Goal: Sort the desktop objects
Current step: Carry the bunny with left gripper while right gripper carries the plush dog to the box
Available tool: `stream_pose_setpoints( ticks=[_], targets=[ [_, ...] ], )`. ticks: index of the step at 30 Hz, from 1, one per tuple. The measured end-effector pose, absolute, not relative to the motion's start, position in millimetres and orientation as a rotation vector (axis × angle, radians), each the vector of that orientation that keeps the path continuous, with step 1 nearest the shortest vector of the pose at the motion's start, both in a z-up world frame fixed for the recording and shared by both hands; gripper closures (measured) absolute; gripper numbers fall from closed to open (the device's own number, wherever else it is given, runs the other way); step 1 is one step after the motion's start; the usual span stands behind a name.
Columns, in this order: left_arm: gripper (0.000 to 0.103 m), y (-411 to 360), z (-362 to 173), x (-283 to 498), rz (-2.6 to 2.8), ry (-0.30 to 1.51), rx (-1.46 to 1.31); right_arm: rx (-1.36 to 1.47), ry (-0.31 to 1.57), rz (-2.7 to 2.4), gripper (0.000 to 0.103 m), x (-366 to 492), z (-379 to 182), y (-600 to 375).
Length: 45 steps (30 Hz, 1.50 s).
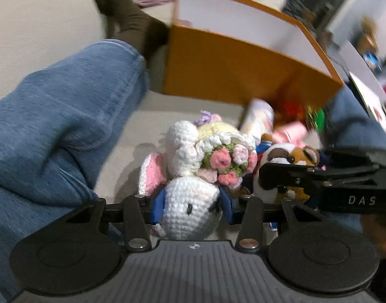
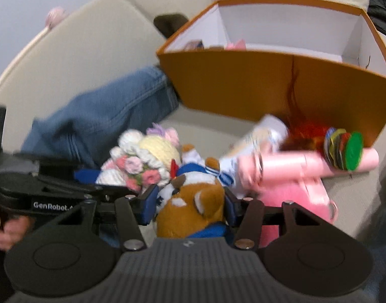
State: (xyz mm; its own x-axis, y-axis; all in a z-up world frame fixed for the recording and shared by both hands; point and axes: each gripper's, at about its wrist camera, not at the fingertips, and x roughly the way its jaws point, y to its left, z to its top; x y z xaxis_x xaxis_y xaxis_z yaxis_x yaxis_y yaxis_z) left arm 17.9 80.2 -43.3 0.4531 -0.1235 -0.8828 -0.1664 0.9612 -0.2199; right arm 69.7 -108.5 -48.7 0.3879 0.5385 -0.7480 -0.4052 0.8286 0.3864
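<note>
Left wrist view: left gripper (image 1: 191, 208) clamps a white crocheted bunny (image 1: 190, 189); right gripper (image 2: 190, 210) clamps a brown plush dog (image 2: 190, 214), both just before the orange box (image 2: 268, 80) on a beige sofa (image 2: 74, 58).

Crocheted bunny (image 1: 190, 202), nubbly white yarn with pink yarn roses. The bear (image 2: 193, 209) is short brown plush. The box (image 2: 268, 83) looks like matt orange card, smooth white inside. Faded blue denim covers the leg (image 1: 54, 126). The sofa (image 1: 28, 25) is matt beige cloth.
</note>
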Motion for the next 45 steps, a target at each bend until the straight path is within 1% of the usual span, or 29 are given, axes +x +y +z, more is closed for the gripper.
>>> stream_pose_setpoints(
  ticks=[4,9,13,18,22,23,24,29,34,45],
  targets=[
    [0.051,88.4,-51.0,30.9,0.074,1.122,-0.331,0.156,0.997,0.577,0.048,84.5,-56.8,-95.8],
    [0.050,77.0,-72.2,43.5,0.065,1.190,-0.274,0.096,0.997,0.627,0.046,89.9,-61.6,-87.6],
    [0.049,74.3,-77.2,44.6,0.029,1.222,-0.251,0.118,1.110,0.731,0.044,104.0,-68.4,-89.4],
    [0.049,75.9,-76.6,42.5,-0.012,1.225,-0.252,0.123,1.198,0.807,0.043,117.1,-66.7,-91.6],
    [0.049,79.4,-77.6,44.7,-0.028,1.230,-0.263,0.228,1.267,0.838,0.043,133.5,-70.1,-100.4],
    [0.048,79.5,-77.6,44.8,-0.028,1.229,-0.263,0.247,1.274,0.837,0.043,134.6,-71.1,-101.7],
    [0.049,79.7,-77.8,44.6,-0.027,1.229,-0.264,0.259,1.275,0.827,0.048,134.3,-71.9,-103.3],
    [0.052,81.7,-75.8,45.5,-0.024,1.211,-0.293,0.272,1.254,0.818,0.053,127.1,-69.3,-106.2],
    [0.053,92.4,-58.7,36.6,-0.018,1.145,-0.348,0.329,1.215,0.826,0.054,128.0,-58.7,-111.7],
    [0.055,128.1,22.3,33.8,0.038,0.912,-0.452,0.526,1.073,0.859,0.054,147.3,-13.6,-133.9]
  ],
)
